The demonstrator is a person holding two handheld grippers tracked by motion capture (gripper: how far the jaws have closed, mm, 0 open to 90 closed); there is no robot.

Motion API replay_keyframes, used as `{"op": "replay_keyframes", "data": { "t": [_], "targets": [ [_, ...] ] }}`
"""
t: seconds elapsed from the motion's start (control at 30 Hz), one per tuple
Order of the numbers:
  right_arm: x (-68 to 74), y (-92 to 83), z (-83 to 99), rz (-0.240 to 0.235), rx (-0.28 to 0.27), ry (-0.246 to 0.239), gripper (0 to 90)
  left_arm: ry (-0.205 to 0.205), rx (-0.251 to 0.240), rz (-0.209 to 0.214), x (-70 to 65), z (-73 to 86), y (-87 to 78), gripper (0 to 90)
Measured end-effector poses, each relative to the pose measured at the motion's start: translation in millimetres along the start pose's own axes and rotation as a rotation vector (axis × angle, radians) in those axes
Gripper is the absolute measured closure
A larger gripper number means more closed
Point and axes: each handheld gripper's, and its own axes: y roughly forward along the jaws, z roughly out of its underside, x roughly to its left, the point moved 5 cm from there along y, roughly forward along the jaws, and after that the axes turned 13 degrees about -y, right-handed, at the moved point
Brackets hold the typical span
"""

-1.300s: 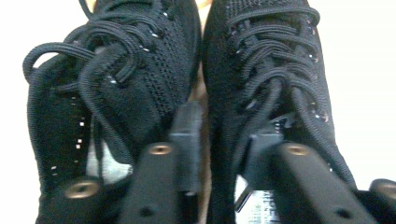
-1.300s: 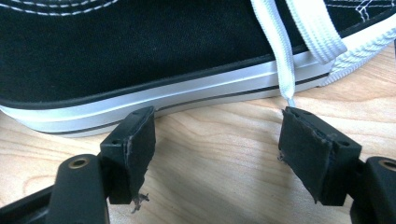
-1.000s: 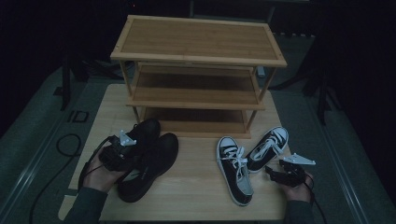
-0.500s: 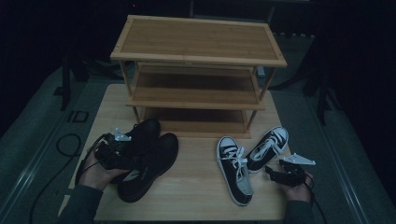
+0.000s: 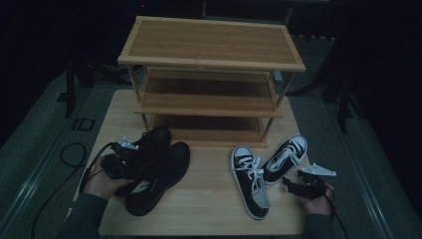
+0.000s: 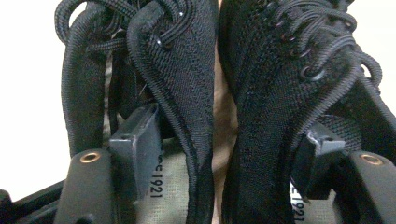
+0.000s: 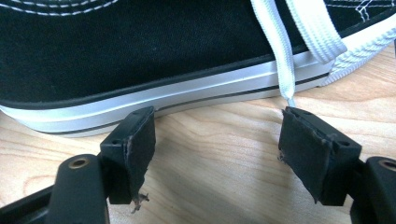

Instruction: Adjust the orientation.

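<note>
Two black lace-up shoes (image 5: 159,167) lie side by side at the table's left. My left gripper (image 5: 122,162) is at their heel ends. In the left gripper view it (image 6: 231,135) has one jaw inside each shoe opening, with the two adjoining walls (image 6: 219,116) between them. The jaws have just been opening and stand wide, not pinching the walls. Two black-and-white sneakers (image 5: 251,181) (image 5: 286,158) lie at the right. My right gripper (image 5: 298,186) (image 7: 217,126) is open and low over the wood beside a sneaker's white sole (image 7: 154,100). A white lace tip (image 7: 286,91) hangs at its right pad.
A three-tier wooden shoe rack (image 5: 211,47) stands at the back of the table (image 5: 199,209), its shelves bare. A cable (image 5: 69,149) trails off the left edge onto the dark floor. Bare wood lies between the two pairs.
My left gripper has shifted slightly at the black shoes' heels. My right gripper and the sneakers have stayed put.
</note>
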Motion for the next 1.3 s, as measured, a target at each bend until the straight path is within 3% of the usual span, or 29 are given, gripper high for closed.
{"op": "replay_keyframes", "data": {
  "t": [0.17,0.3,0.37,0.6,1.3],
  "targets": [
    [0.0,0.0,0.0,0.0,0.0,0.0,26.8,0.028,0.028,0.026,-1.4,-2.2,2.7,44.2],
    [0.0,0.0,0.0,0.0,0.0,0.0,26.8,0.032,0.099,0.013,-3.0,-3.1,13.9,46.5],
    [0.0,0.0,0.0,0.0,0.0,0.0,26.8,0.03,0.112,0.02,-2.8,-4.1,19.3,49.6],
    [0.0,0.0,0.0,0.0,0.0,0.0,26.8,0.062,0.095,-0.021,-6.2,-5.4,15.9,79.8],
    [-0.1,0.0,0.0,0.0,0.0,0.0,26.8,0.06,0.071,-0.035,-12.3,-7.0,11.7,82.9]
  ]
}}
